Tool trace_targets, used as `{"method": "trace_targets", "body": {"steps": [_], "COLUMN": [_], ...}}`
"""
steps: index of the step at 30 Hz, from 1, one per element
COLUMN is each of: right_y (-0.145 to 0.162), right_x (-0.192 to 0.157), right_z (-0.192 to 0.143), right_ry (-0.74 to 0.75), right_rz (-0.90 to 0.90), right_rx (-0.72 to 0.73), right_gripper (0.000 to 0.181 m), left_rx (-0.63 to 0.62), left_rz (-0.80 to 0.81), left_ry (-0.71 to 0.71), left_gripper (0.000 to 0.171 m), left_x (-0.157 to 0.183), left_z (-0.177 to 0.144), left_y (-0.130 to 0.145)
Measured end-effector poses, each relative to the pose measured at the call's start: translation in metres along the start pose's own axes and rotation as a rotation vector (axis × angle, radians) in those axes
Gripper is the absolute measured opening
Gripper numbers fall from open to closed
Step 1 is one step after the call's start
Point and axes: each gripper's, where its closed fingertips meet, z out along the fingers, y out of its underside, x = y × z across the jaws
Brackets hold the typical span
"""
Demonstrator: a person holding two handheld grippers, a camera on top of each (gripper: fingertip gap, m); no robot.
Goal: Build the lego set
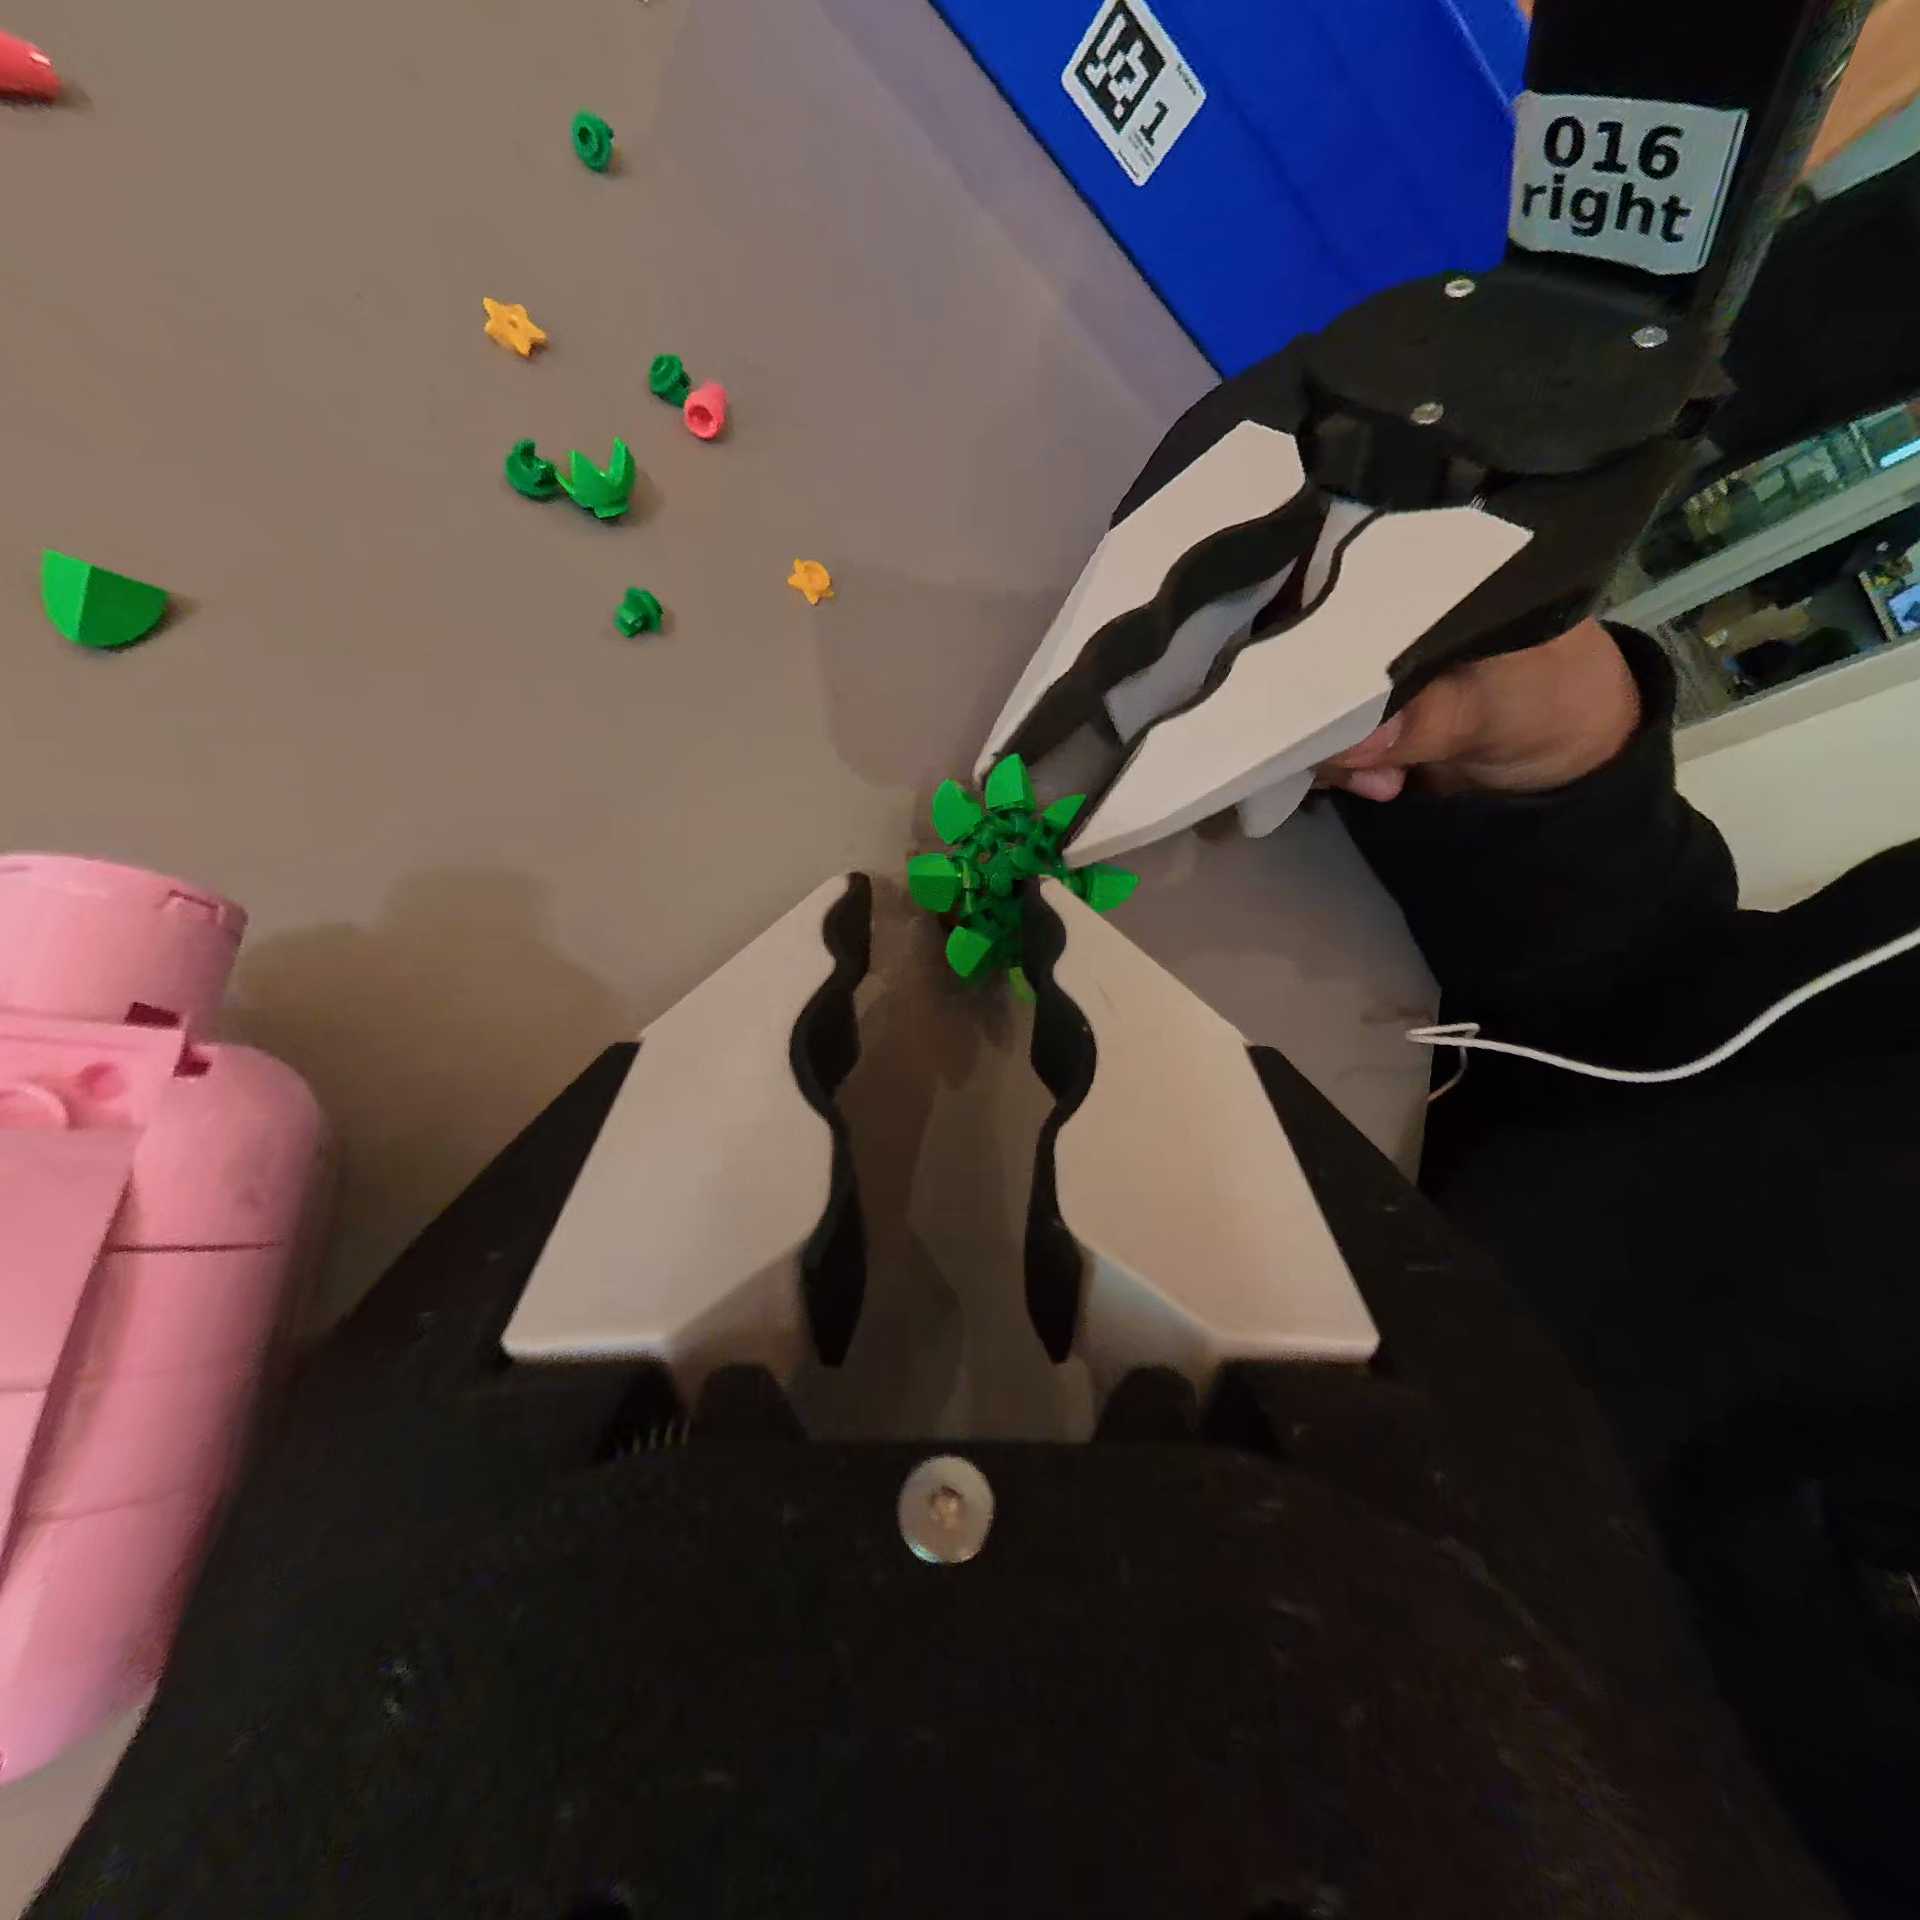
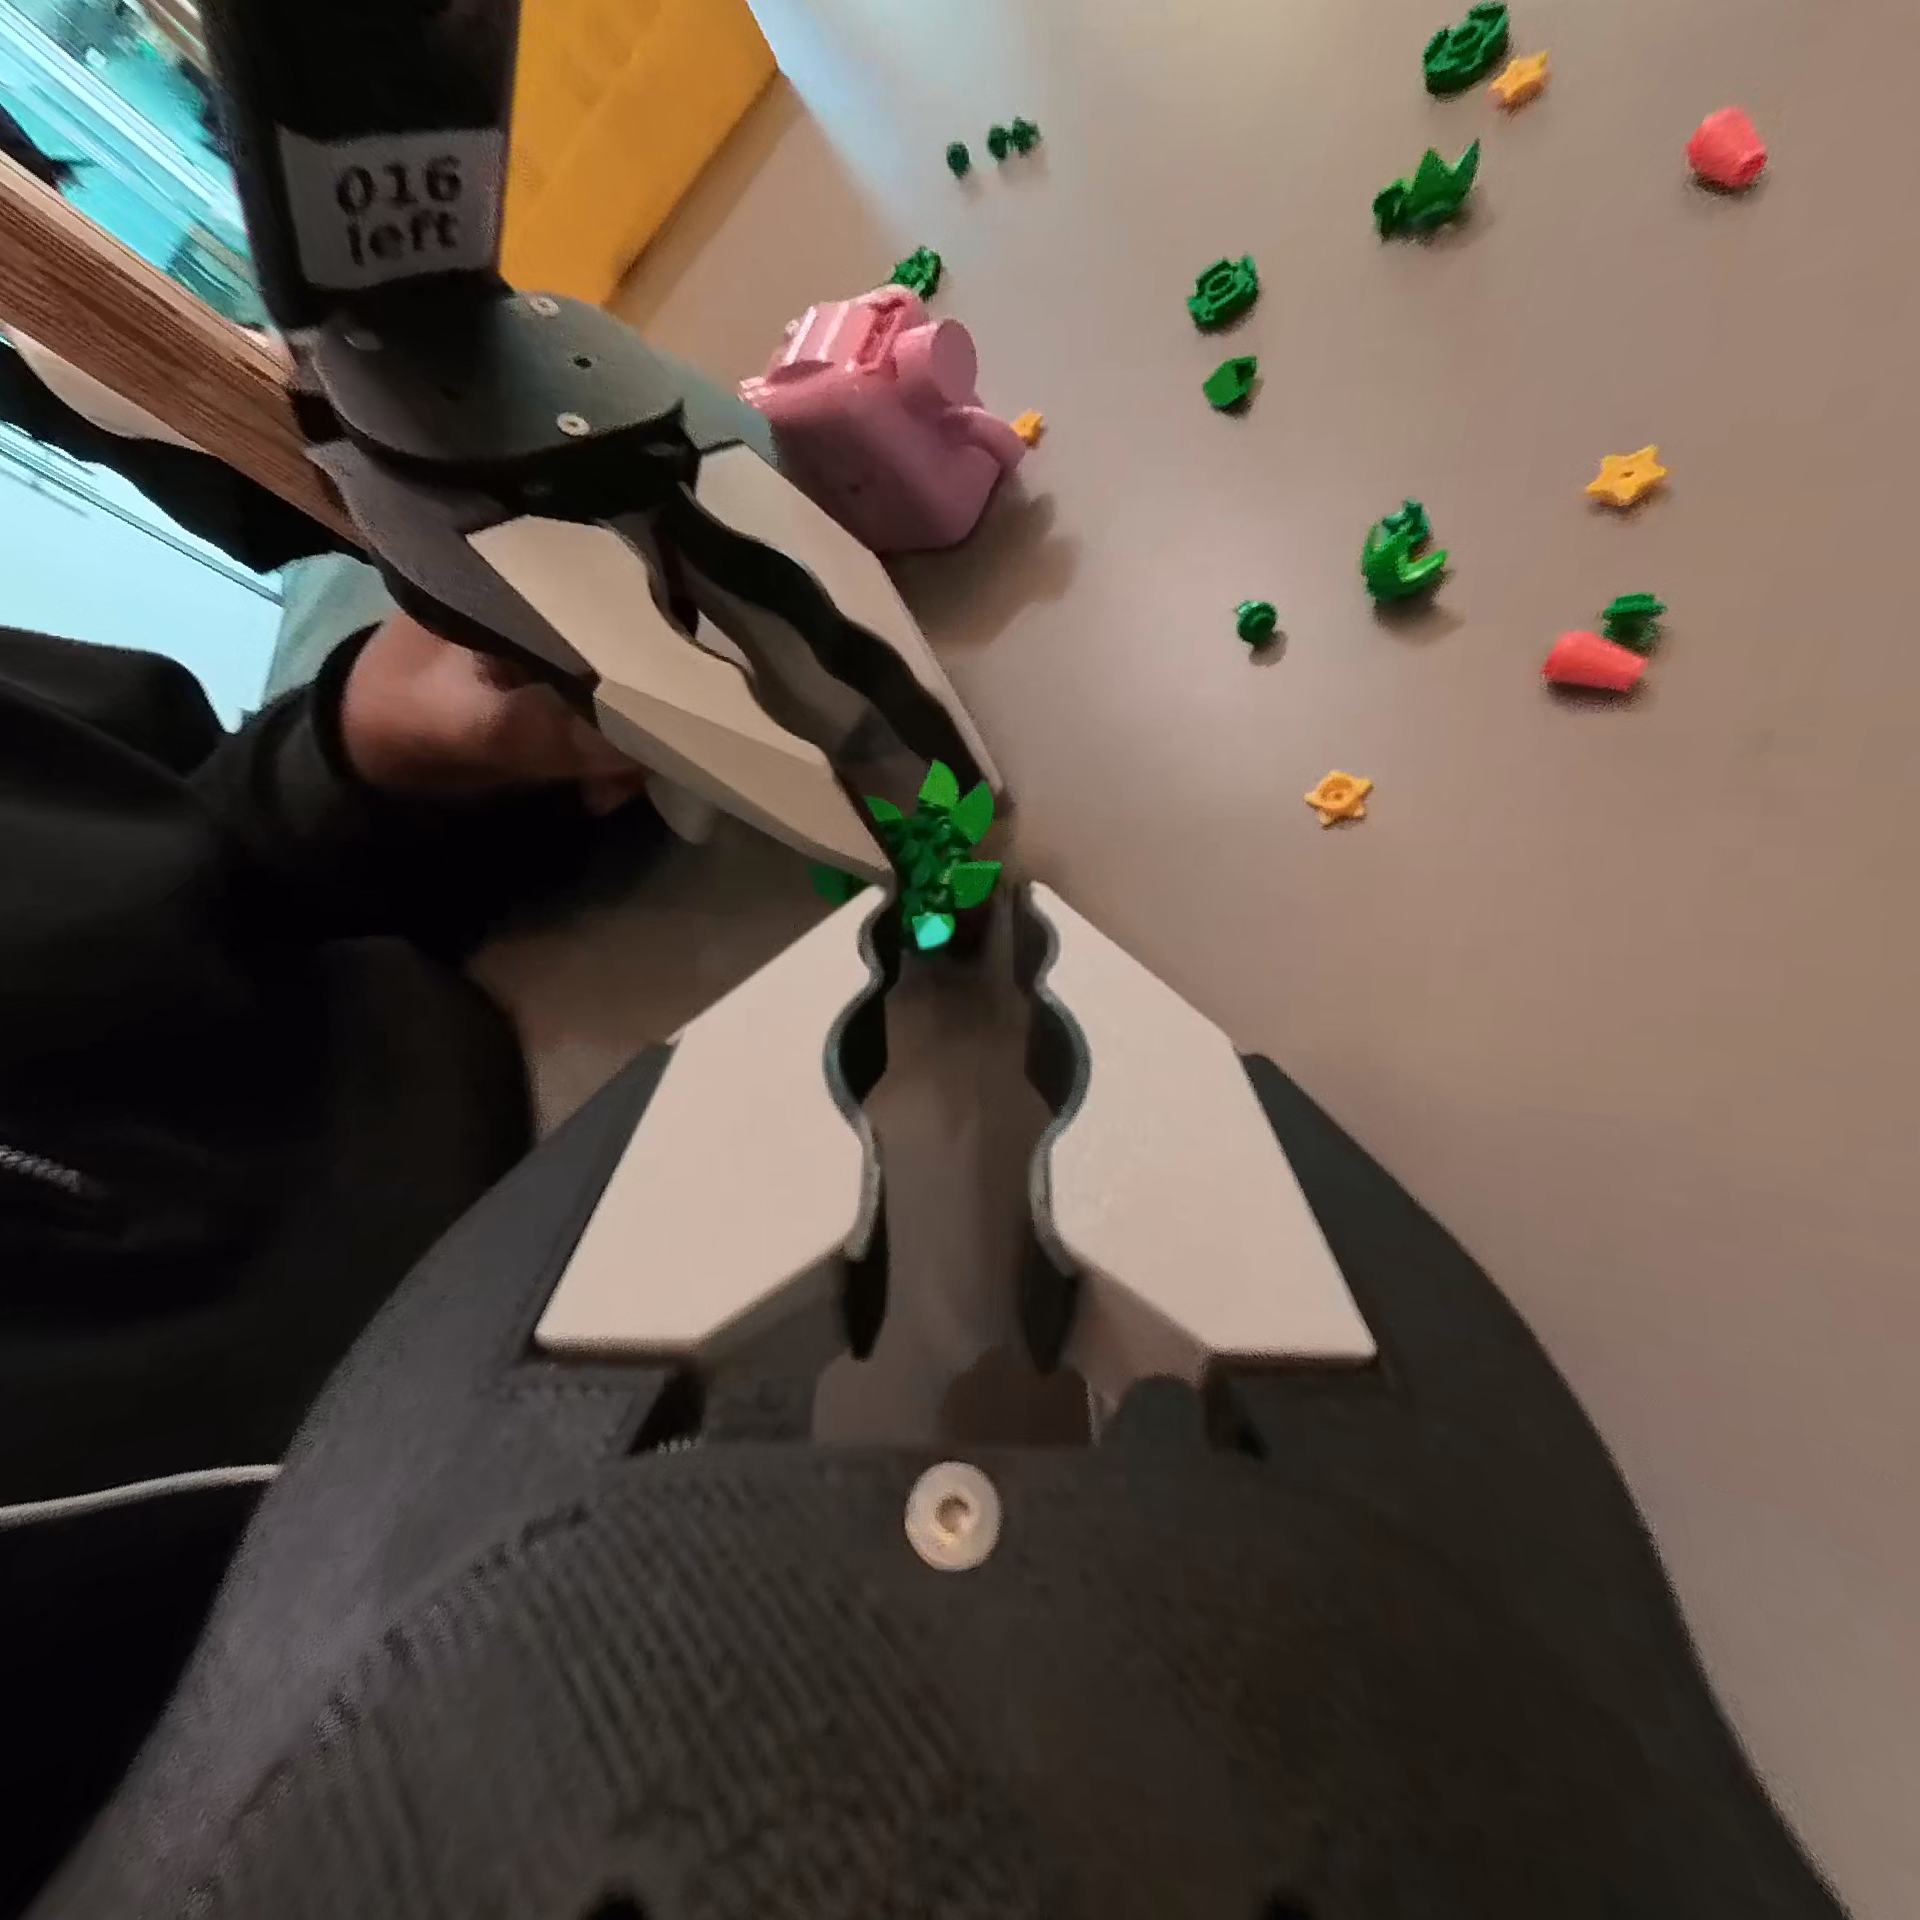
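Observation:
A green leafy lego piece [image 1: 987, 883] with several small leaves is held just above the grey table [image 1: 520, 779]. My left gripper [image 1: 951, 888] has its fingertips narrowly apart around it, and a thin green stem runs down along its right finger. My right gripper [image 1: 1029, 816] comes in from the upper right and pinches the same piece at its tips. In the right wrist view the piece [image 2: 935, 862] sits at my right gripper's [image 2: 954, 901] tips. There the left gripper [image 2: 940, 836] straddles it from the upper left. Leaves stick out on both sides of the fingers.
A pink lego build [image 1: 125, 1247] stands at the left, also in the right wrist view [image 2: 883, 416]. Loose green pieces [image 1: 597, 478], yellow stars [image 1: 514, 327] and red cones [image 2: 1590, 660] are scattered on the table. A blue bin [image 1: 1299, 156] stands behind. The table edge and a white cable [image 1: 1662, 1060] are at the right. Only a small space, under 4 cm, lies between the two pairs of fingers.

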Motion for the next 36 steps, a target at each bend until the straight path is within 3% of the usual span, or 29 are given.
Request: {"method": "trace_targets", "body": {"steps": [4, 13, 36], "right_y": [0.0039, 0.004, 0.0021], "right_x": [0.004, 0.0006, 0.0017], "right_z": [0.0037, 0.0081, 0.0096], "right_ry": [0.047, 0.04, 0.05], "right_rz": [-0.017, -0.021, -0.019], "right_rx": [-0.031, -0.039, -0.032], "right_gripper": [0.029, 0.028, 0.028], "left_rx": [0.009, 0.04, 0.031], "left_rz": [-0.013, -0.074, -0.012], "left_ry": [0.017, 0.101, 0.017], "left_gripper": [0.017, 0.013, 0.009], "left_x": [0.0008, 0.0041, -0.0013], "left_z": [-0.0014, -0.0055, -0.0078], "left_y": [-0.0006, -0.0044, -0.0016]}}
